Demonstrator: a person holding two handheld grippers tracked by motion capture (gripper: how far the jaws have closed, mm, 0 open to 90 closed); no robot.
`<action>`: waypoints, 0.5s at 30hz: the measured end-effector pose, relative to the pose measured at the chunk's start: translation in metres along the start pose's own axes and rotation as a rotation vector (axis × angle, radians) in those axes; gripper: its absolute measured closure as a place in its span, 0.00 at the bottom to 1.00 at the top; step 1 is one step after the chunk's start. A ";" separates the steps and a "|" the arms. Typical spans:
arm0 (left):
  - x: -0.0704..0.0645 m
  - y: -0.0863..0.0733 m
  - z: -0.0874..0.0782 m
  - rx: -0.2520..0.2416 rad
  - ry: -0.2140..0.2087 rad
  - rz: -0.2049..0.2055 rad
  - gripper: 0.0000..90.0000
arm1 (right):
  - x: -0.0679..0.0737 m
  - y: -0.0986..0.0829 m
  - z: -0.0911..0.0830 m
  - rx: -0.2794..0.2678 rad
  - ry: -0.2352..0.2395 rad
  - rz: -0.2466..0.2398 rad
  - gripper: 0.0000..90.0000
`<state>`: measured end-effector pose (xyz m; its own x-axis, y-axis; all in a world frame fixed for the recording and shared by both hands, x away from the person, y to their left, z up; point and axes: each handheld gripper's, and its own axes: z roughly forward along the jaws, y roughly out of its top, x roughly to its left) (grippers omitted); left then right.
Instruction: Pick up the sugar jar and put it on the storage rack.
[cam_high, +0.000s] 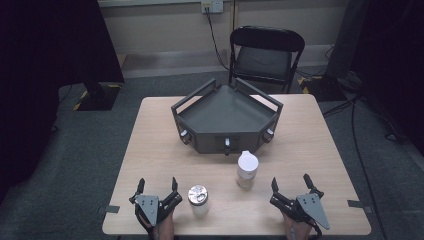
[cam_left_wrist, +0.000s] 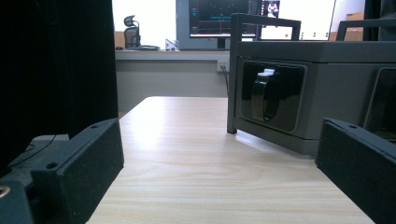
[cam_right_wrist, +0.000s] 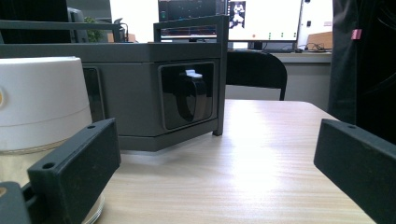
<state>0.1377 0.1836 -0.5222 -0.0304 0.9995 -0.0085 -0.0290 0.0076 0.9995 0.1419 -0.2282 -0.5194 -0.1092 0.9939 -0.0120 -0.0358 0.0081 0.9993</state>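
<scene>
Near the table's front edge a small glass jar with a silver lid (cam_high: 198, 199) stands just right of my left gripper (cam_high: 158, 187), which is open and empty. A taller bottle with a white cap (cam_high: 247, 169) stands in front of the grey angular tray unit (cam_high: 226, 116), left of and beyond my right gripper (cam_high: 290, 181), also open and empty. In the right gripper view the white-capped bottle (cam_right_wrist: 42, 102) looms at the left, behind my left jaw. The left gripper view looks past wide-apart jaws at the tray unit (cam_left_wrist: 322, 74) and its black knob (cam_left_wrist: 264, 95).
The wooden table (cam_high: 150, 145) carries the tray unit at its middle back. A black folding chair (cam_high: 265, 55) stands behind the table. Dark curtains hang at both sides, and cables run over the floor at the right.
</scene>
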 end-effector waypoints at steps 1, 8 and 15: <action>0.000 0.000 0.000 0.000 -0.001 0.000 0.01 | 0.000 0.000 0.000 0.000 0.000 0.000 0.00; 0.000 0.000 0.000 0.000 0.000 0.000 0.00 | 0.001 0.000 0.000 -0.003 -0.004 0.001 0.00; 0.002 0.000 0.000 0.000 -0.012 -0.001 0.00 | 0.000 0.000 0.000 -0.003 -0.001 0.001 0.00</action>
<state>0.1377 0.1855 -0.5222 -0.0184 0.9998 -0.0091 -0.0289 0.0086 0.9995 0.1414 -0.2281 -0.5198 -0.1081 0.9941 -0.0113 -0.0382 0.0072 0.9992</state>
